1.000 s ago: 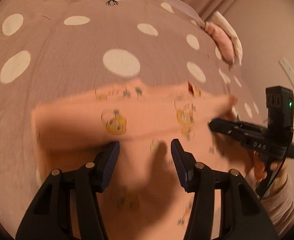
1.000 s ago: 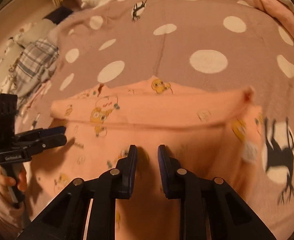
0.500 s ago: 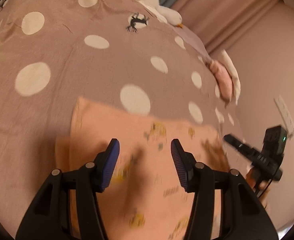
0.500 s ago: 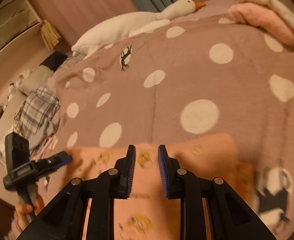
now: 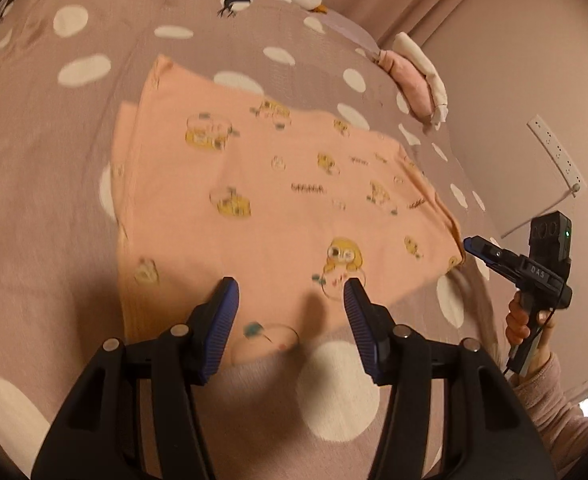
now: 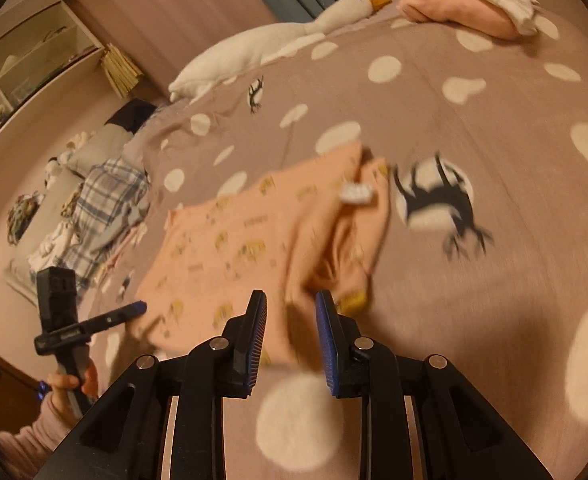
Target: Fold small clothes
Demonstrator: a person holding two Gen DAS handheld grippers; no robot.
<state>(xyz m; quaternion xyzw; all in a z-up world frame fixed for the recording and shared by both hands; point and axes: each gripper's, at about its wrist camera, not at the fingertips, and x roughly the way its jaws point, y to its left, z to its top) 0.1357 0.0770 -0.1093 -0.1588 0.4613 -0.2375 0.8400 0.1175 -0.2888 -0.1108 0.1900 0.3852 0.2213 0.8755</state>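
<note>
Two tools hover just above the near edge of a peach printed garment lying half-folded on the spotted bedspread, left tool half-open and empty, right tool narrow and empty, so the next fold likely calls for regripping an edge.

Peach garment on dotted bedspread

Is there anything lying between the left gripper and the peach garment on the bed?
Nothing visible. The left gripper hangs open right over the near edge of the peach garment, with only bare bedspread around it.
</note>
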